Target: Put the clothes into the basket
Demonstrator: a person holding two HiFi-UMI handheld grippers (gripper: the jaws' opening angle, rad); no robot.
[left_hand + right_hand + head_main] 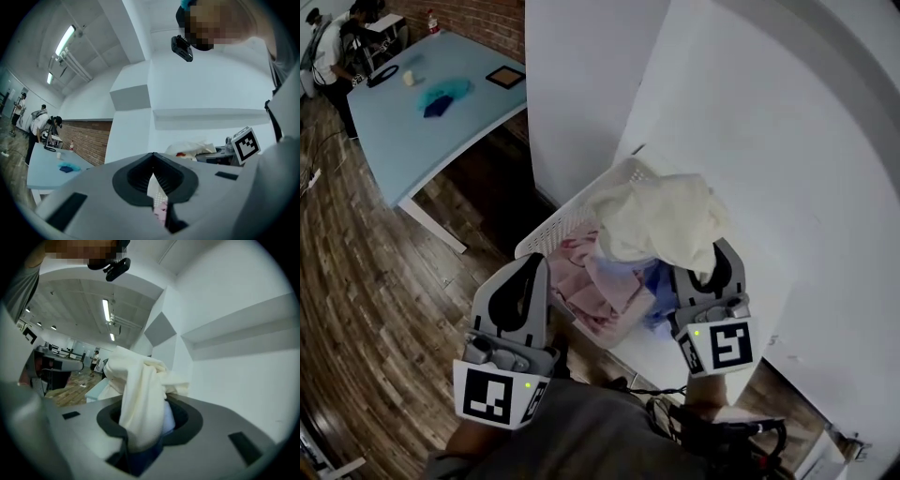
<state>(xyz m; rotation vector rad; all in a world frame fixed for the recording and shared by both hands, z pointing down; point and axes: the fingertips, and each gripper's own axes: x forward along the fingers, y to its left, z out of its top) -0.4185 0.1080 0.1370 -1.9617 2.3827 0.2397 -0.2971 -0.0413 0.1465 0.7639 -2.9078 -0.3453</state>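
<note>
A white lattice basket (555, 223) stands on a white surface and holds pink clothes (592, 292) and a blue cloth (661, 281). My right gripper (712, 267) is shut on a bunched cream garment (661, 220), which hangs over the basket's right half. In the right gripper view the cream garment (140, 394) drapes over the right gripper (145, 430), with blue cloth (143, 460) pinched under it. My left gripper (531, 267) is shut at the basket's near left rim. In the left gripper view only lattice and pink cloth show through the left gripper's (153, 177) slit.
A white pillar (581, 84) and wall rise right behind the basket. A light-blue table (412, 141) with a blue cloth (442, 97) and a small frame stands at the back left on the wood floor (366, 281), with a person (328, 52) beside it.
</note>
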